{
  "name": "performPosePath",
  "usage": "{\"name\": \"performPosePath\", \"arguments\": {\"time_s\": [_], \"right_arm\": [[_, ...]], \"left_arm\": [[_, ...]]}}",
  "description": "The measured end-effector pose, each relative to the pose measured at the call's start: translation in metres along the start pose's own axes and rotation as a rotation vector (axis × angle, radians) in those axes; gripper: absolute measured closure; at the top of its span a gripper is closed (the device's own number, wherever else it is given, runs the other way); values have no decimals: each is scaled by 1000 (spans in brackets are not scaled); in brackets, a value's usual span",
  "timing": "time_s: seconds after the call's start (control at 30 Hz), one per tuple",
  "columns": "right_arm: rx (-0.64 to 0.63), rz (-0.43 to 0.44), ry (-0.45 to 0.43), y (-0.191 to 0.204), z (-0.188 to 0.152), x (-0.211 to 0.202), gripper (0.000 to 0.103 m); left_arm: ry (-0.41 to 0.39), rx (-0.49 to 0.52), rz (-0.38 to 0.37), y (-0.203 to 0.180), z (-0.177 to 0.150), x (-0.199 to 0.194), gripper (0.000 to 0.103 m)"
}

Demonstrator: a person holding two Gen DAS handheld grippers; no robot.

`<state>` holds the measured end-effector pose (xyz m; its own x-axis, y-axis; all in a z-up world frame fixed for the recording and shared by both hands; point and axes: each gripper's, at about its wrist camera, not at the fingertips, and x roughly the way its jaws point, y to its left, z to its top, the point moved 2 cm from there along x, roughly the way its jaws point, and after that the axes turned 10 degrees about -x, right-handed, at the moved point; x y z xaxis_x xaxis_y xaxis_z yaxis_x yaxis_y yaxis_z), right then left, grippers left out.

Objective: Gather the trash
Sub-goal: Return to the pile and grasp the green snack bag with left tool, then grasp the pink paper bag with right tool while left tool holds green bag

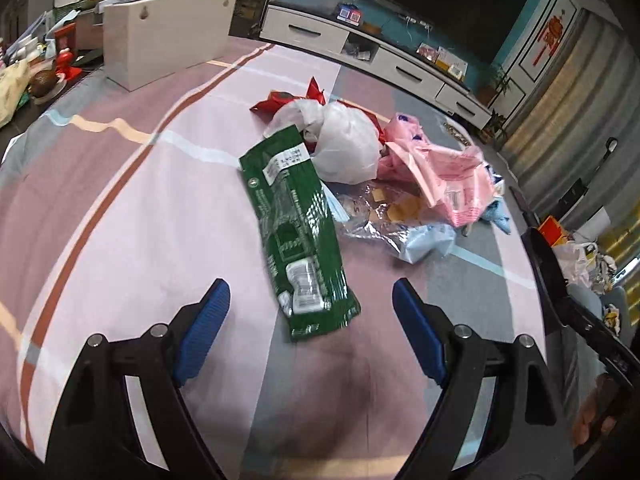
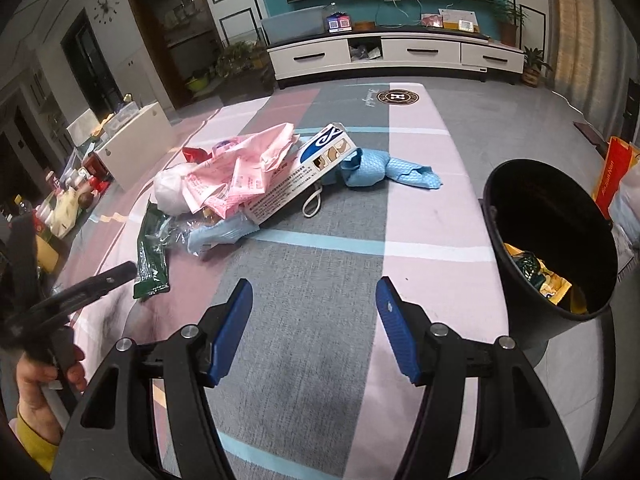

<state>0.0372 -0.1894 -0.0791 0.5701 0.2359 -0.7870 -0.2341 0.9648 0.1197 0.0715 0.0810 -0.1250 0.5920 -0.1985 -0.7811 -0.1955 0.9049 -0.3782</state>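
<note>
Left wrist view: the left tongs [image 1: 310,308] stand wide apart with nothing clamped, their blue pads either side of the near end of a long green plastic wrapper [image 1: 298,236] that lies flat on the striped pink, grey and white cloth over the tabletop [image 1: 132,220]. Beyond the wrapper sits a heap of litter: a knotted white plastic bag [image 1: 346,144], a crumpled pink plastic bag [image 1: 444,176], red wrapping [image 1: 288,100] and clear film [image 1: 384,216]. Right wrist view: the right tongs [image 2: 314,304] are likewise apart and empty, poised over bare cloth, well short of the heap. Within the heap a white and blue printed carton [image 2: 304,172] leans on the pink bag, with a twisted light blue cloth [image 2: 380,170] just beside it. A round black waste bin [image 2: 552,240] stands at the right edge, already containing yellow and green wrappers [image 2: 540,276]. A hand [image 2: 40,380] grips the left tool's handle at lower left.
</note>
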Motion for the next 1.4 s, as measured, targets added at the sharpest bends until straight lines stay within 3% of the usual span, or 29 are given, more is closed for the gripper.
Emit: {"name": "performPosePath", "arguments": {"time_s": [0.27,0.4,0.47,0.57,0.87,1.03,1.23,1.3,1.4], "right_arm": [[-1,60,-28,8,23,18,40],[10,94,-36,13,38,32,40],[19,116,-38,14,44,39,40],[22,127,-48,16,54,47,40],[16,73,-70,16,83,75,40],[-5,19,-74,20,92,90,40],[-6,2,-48,23,94,104,60],[-10,-5,-29,25,93,108,77],[-4,-10,-14,26,90,111,88]], "left_arm": [[-7,42,94,-7,2,29,26],[-37,88,140,-9,-1,27,57],[-38,84,127,-6,-2,24,61],[-41,86,112,1,-5,15,77],[-134,18,58,30,10,-40,80],[-144,4,16,28,18,-49,79],[-122,24,-19,19,17,-47,79],[-124,31,-24,16,17,-48,79],[-125,37,-33,14,17,-51,79]]}}
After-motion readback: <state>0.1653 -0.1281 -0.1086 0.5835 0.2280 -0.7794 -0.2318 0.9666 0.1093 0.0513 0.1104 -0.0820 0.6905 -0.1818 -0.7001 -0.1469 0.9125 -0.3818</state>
